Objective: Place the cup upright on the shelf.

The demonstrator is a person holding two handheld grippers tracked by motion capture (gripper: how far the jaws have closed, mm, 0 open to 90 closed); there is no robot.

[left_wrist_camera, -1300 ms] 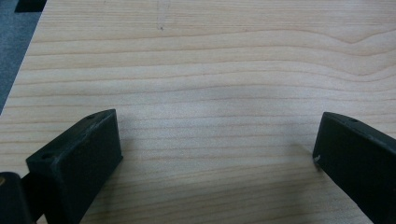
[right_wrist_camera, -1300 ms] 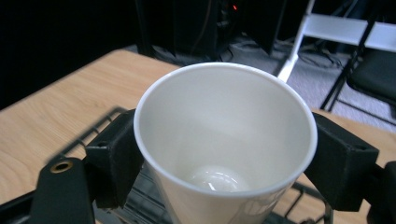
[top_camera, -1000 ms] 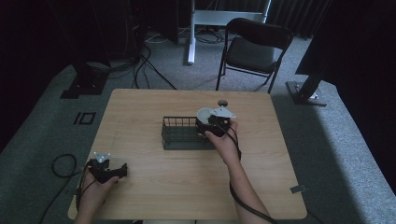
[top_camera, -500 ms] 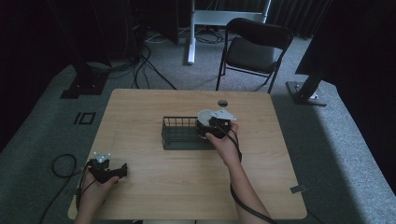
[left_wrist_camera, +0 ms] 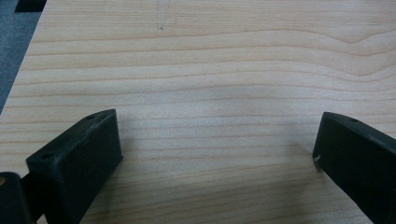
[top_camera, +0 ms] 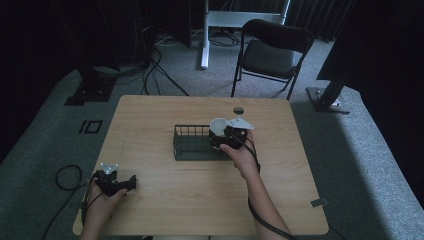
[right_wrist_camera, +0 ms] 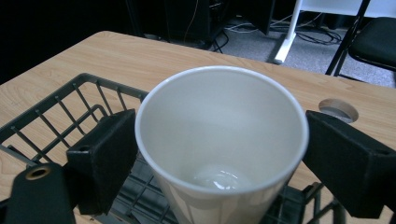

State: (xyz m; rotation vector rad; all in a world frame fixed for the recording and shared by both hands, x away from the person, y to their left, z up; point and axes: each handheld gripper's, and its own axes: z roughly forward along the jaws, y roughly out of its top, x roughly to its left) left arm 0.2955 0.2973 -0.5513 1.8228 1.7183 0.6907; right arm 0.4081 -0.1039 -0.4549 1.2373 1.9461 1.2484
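Wooden counter (top_camera: 165,210) carries a black wire basket (top_camera: 192,142) at centre. Right hand-held gripper (right_wrist_camera: 219,154) pinches a white paper cup (right_wrist_camera: 222,135) over the basket's 3 o'clock end. Left hand-held gripper (left_wrist_camera: 217,154), at 8 o'clock, is spread on bare wood.

Left gripper (left_wrist_camera: 217,154) rests low, jaws wide; right gripper (right_wrist_camera: 219,154) seemingly clamped, forearm extended.
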